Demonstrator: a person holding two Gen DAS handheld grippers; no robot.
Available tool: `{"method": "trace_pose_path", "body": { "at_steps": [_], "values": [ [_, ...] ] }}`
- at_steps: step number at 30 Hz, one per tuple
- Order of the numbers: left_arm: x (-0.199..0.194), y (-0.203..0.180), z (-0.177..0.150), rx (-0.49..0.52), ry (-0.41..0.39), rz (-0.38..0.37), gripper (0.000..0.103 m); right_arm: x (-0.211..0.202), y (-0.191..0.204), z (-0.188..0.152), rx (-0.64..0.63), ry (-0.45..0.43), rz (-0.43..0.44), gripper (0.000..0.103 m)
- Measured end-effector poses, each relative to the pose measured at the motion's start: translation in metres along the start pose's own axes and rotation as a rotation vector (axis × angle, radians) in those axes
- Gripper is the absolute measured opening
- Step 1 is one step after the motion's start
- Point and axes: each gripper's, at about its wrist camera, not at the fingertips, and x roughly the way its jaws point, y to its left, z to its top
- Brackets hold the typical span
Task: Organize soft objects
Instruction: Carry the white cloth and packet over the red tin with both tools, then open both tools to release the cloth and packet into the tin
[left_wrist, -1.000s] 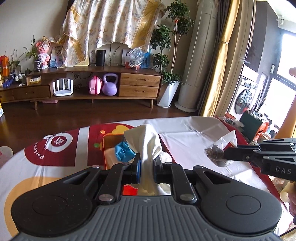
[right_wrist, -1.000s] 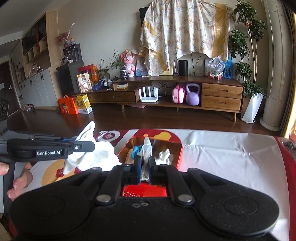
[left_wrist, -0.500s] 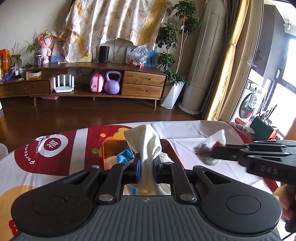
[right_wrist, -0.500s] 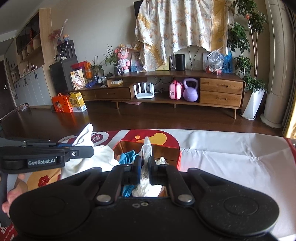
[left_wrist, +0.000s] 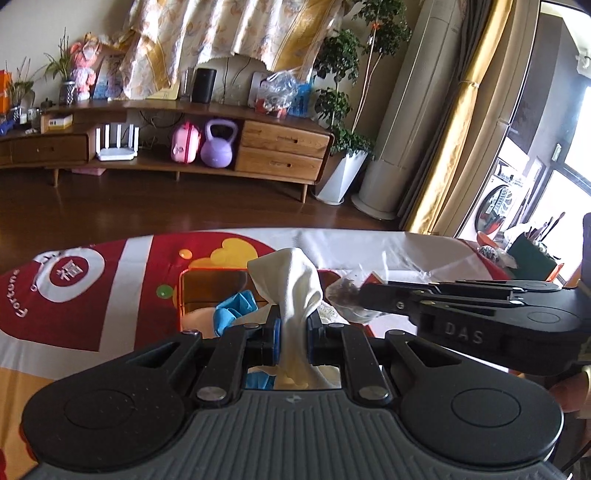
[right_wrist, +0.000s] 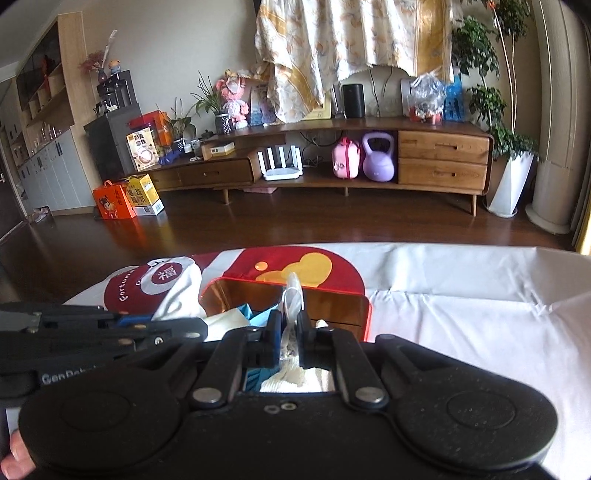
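Note:
In the left wrist view my left gripper (left_wrist: 293, 326) is shut on a white cloth (left_wrist: 291, 280) that stands up between its fingers. Just beyond it lies an orange open box (left_wrist: 207, 284) holding a blue soft item (left_wrist: 234, 308). My right gripper (left_wrist: 365, 295) reaches in from the right, shut on a clear plastic bag (left_wrist: 343, 293) with dark contents. In the right wrist view the right gripper (right_wrist: 289, 330) pinches the clear plastic bag (right_wrist: 292, 295) over the orange box (right_wrist: 364, 314). The left gripper (right_wrist: 197, 326) and its white cloth (right_wrist: 177, 295) sit at the left.
The table wears a red, white and yellow printed cover (left_wrist: 122, 291) and a white sheet (right_wrist: 461, 314) to the right. Beyond the table's far edge are dark wood floor and a low wooden cabinet (right_wrist: 369, 155). A person's fingers (right_wrist: 16, 452) show at the lower left.
Both grippers have come forward and down toward the orange box, which now looks larger and nearer. The two grippers stand closer together. Each keeps its hold.

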Motion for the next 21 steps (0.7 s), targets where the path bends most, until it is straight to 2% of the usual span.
{"method": "trace_pose_path", "body": {
  "at_steps": [9,21],
  "values": [
    [0.035,0.018,-0.013,-0.026,0.069,0.023,0.013,0.031,-0.006,-0.009,0.013,0.053,-0.008,0.009],
    [0.058,0.021,-0.026,-0.018,0.138,0.042,0.013,0.043,-0.007,-0.024,0.014,0.089,-0.009,0.01]
  ]
}}
